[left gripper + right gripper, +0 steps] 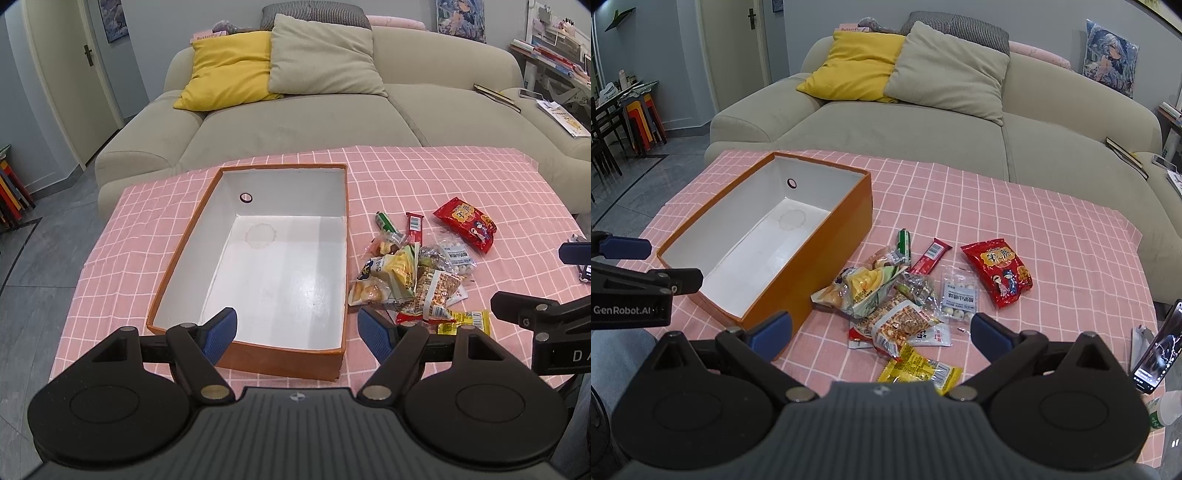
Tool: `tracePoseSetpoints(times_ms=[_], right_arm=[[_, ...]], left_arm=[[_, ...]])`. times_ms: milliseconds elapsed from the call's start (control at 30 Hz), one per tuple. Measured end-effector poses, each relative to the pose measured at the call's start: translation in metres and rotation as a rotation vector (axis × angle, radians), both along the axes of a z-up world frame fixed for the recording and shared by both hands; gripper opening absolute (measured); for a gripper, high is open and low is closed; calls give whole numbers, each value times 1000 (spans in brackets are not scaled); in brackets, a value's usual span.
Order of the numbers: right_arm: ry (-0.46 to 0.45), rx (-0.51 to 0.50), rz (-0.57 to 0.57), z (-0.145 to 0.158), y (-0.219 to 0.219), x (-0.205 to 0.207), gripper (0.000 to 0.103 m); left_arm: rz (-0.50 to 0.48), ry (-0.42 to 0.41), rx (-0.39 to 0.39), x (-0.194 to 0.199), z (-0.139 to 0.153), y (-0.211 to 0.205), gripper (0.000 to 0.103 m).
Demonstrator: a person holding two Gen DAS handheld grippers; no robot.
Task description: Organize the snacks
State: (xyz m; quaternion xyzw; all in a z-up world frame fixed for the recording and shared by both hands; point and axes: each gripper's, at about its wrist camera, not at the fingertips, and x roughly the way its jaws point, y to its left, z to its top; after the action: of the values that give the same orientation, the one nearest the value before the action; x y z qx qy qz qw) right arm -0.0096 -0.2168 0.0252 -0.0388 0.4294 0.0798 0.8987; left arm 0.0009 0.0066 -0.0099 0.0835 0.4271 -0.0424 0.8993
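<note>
An orange box [168, 273] with a white inside stands empty on the pink checked tablecloth [424, 177]; it also shows in the right wrist view [827, 243]. A pile of snack packets [413, 277] lies to its right, also in the right wrist view [897, 306]. A red bag [467, 223] [999, 271] lies apart at the pile's right. A yellow packet [919, 371] lies nearest. My left gripper [297, 334] is open and empty above the box's near end. My right gripper [881, 330] is open and empty above the near side of the pile.
A beige sofa [295, 118] with a yellow cushion [229, 70] and a grey cushion stands behind the table. A phone on a stand [1156, 350] and a cup sit at the table's right edge. Stacked stools [642, 122] stand far left.
</note>
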Motion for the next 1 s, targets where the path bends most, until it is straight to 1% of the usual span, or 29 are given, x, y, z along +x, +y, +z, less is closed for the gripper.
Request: tracePoseSetpoints(times_ms=[1000], right_arm=[[2,0,1,-1,1,0,99]], left_arm=[[-3,2,4,-2,-1,0,88]])
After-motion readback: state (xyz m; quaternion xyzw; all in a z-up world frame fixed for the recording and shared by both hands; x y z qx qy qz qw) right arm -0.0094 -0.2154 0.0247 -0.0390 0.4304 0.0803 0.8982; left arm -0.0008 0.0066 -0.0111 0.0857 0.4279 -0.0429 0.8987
